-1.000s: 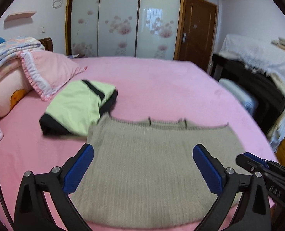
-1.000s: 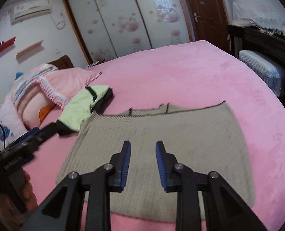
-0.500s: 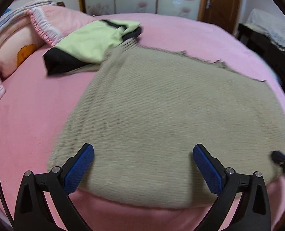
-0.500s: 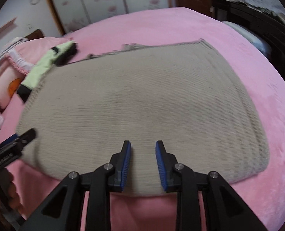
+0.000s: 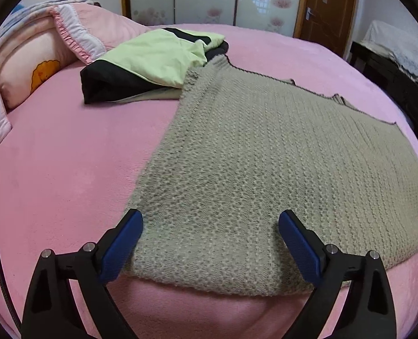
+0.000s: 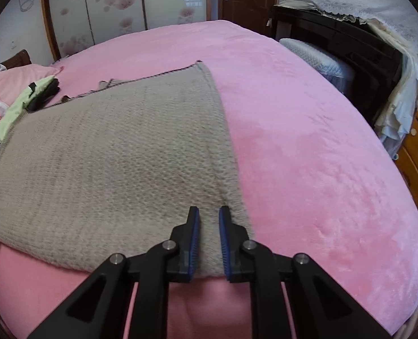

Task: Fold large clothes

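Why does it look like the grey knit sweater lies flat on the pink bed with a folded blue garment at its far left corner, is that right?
Not quite: the folded garment is light green with black trim, not blue, as the left wrist view shows. The grey knit sweater does lie flat on the pink bed.

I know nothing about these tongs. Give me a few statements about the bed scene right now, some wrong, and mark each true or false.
1. The grey knitted garment lies spread flat on the pink bed. True.
2. The left tongs are nearly closed. False: they gape wide over the garment's near edge.
3. The green-and-black clothing is folded beside the pillows. True.
4. The right tongs are over bare bed. False: over the garment's near right corner.
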A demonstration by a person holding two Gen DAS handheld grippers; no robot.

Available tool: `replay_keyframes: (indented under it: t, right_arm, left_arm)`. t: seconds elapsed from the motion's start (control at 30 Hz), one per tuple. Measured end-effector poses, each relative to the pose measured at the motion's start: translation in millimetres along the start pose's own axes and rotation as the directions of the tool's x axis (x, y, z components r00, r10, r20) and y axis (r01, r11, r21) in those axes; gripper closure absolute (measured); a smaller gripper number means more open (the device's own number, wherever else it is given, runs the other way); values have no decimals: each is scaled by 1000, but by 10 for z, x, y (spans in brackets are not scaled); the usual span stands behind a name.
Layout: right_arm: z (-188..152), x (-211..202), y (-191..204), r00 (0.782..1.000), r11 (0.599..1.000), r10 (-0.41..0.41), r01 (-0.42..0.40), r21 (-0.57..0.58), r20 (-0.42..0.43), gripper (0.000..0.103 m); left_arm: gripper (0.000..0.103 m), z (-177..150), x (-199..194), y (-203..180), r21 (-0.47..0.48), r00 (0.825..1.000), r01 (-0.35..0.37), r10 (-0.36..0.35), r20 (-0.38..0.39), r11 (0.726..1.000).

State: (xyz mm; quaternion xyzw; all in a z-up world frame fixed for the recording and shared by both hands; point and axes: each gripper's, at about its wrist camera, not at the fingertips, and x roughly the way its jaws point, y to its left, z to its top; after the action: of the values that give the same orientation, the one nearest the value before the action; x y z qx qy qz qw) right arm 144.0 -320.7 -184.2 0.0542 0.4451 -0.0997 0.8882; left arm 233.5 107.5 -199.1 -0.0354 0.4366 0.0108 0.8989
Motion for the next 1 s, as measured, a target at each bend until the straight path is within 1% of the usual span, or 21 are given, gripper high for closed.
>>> replay_keyframes:
  t: [0.13,0.27,0.37,0.63,0.8,0.87,1.0]
  right_arm:
    - [-32,-20,11,1000,1000,-16,17,-12,18,91]
    - [-58,50,44,1000,1000,-30,30,-11,9,90]
    - [-62,64,44,1000,1000,-27,27,7,-5,88]
    - [-31,100,49,999,999,-23,25,43,-42,87]
    - [-36,150,123,996,998,-57,58,20,-72,87]
    - [-40,162,129,995,997,-60,63,34,-73,87]
    - [2,163,166,992,996,-81,85,35,-93,87]
  left_arm:
    - [9,-27,-15,36,-17,1000,3,-3,8,1000]
    - [9,-46,24,29,2,1000,-9,9,2,1000]
    - [9,-38,43,15,2,1000,-15,15,-5,1000]
    - [9,-23,1,18,-18,999,4,-5,-38,1000]
    - [8,-33,-87,23,-54,999,15,-18,-40,998]
    - [8,-12,-126,16,-81,998,34,-38,-47,996]
    - [8,31,-275,-21,-114,994,104,-109,-33,988]
